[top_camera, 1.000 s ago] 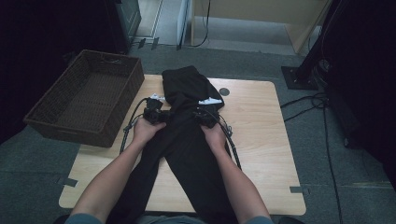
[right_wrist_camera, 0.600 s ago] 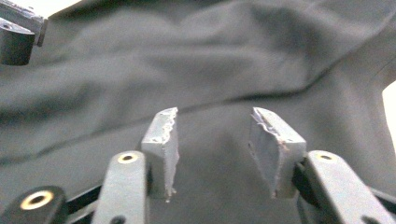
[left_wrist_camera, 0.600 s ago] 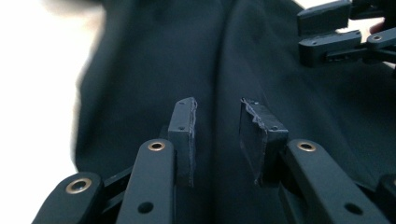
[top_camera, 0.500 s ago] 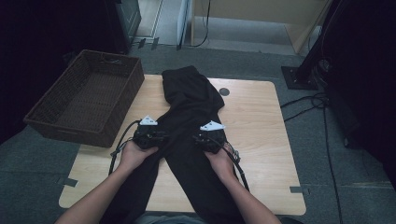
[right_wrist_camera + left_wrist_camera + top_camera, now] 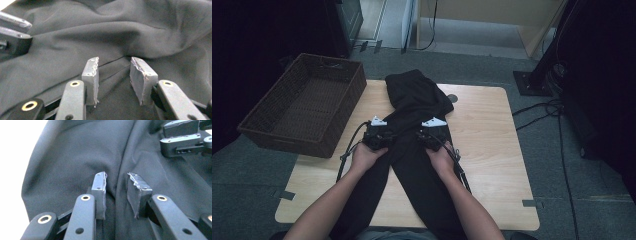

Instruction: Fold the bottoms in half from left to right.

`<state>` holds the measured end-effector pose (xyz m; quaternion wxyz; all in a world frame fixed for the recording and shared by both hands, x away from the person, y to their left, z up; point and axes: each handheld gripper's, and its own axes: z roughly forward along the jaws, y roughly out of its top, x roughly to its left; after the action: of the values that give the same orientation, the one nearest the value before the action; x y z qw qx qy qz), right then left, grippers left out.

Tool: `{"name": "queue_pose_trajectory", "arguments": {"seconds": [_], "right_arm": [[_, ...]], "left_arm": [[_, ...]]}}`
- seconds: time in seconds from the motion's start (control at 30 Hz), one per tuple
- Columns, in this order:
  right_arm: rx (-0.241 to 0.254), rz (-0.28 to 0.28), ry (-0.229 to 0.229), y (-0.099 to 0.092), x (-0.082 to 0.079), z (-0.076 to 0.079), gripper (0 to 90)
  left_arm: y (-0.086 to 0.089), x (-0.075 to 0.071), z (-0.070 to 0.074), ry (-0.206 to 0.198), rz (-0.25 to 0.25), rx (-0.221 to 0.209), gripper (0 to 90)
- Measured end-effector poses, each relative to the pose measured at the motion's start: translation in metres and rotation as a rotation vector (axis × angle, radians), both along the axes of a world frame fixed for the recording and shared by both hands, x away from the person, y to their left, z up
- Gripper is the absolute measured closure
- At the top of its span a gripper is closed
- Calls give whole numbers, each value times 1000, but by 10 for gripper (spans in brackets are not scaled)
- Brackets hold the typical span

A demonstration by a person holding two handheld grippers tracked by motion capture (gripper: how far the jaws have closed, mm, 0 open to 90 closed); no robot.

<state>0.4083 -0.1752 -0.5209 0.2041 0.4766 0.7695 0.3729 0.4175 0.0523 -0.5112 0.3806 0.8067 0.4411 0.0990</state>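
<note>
A black garment (image 5: 417,105), probably trousers, lies lengthwise down the middle of the wooden table (image 5: 492,150) and runs off its near edge. Both grippers rest on its middle, side by side. My left gripper (image 5: 377,131) (image 5: 117,176) points down at the cloth, and a raised crease of fabric runs between its pads (image 5: 100,191) without being pressed. My right gripper (image 5: 432,131) (image 5: 113,61) stands the same way over a seam line, with a gap beside each pad. Both pairs of jaws have just been closing. Each gripper view shows the other gripper at its edge.
A dark wicker basket (image 5: 307,107) stands at the table's left side, partly beyond the edge. A small round dark spot (image 5: 453,98) marks the table by the garment. Cables (image 5: 547,112) and a stand base (image 5: 532,82) lie on the floor to the right.
Half a second ago both grippers were nearer the person and wider apart. They have since moved forward, closer together and down onto the cloth.
</note>
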Motion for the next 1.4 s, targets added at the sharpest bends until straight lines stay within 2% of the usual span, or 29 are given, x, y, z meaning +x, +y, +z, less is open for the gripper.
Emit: {"name": "queue_pose_trajectory", "arguments": {"seconds": [0.17, 0.27, 0.33, 0.43, 0.47, 0.53, 0.63, 0.77, 0.9, 0.93, 0.97, 1.0, 1.07, 1.2, 1.4], "right_arm": [[-3, -35, 3, 4, 30, 0, 611], [-4, -49, 0, 5, 48, 0, 596], [-2, -59, 4, 5, 57, 0, 567], [4, -64, 8, 3, 65, 0, 518], [6, -69, 10, 3, 64, 1, 499], [-4, -60, 8, 2, 61, 0, 480], [-6, -56, 15, -3, 50, 2, 498], [6, -5, 10, -11, 27, 8, 499], [12, 27, 34, -16, 0, 3, 492], [15, 32, 8, -18, -6, 0, 503], [3, 29, 6, -18, -10, 0, 506], [0, 33, 2, -18, -12, 0, 505], [-5, 30, 0, -18, -15, 0, 503], [-11, 37, 1, -16, -20, 0, 478], [-15, 66, -4, -16, -37, -1, 483]], "left_arm": [[-4, 26, 0, -4, 29, 1, 703], [-6, 41, 0, -1, 52, -4, 710], [-8, 49, 0, -4, 75, 8, 711], [-11, 56, 1, -21, 84, 41, 700], [-12, 56, 1, -17, 81, 39, 686], [-11, 56, 3, 18, 66, 20, 629], [-7, 49, 9, 71, 22, 6, 601], [4, 28, 16, 68, -34, -23, 559], [13, 3, 11, 67, -75, -11, 524], [14, -1, 8, 70, -79, -4, 522], [15, -5, 5, 69, -84, 6, 520], [17, -9, 4, 57, -85, -6, 513], [21, -14, 4, 66, -75, -35, 506], [25, -27, 11, 56, -80, -81, 488], [30, -45, 21, 36, -96, -87, 470]]}}
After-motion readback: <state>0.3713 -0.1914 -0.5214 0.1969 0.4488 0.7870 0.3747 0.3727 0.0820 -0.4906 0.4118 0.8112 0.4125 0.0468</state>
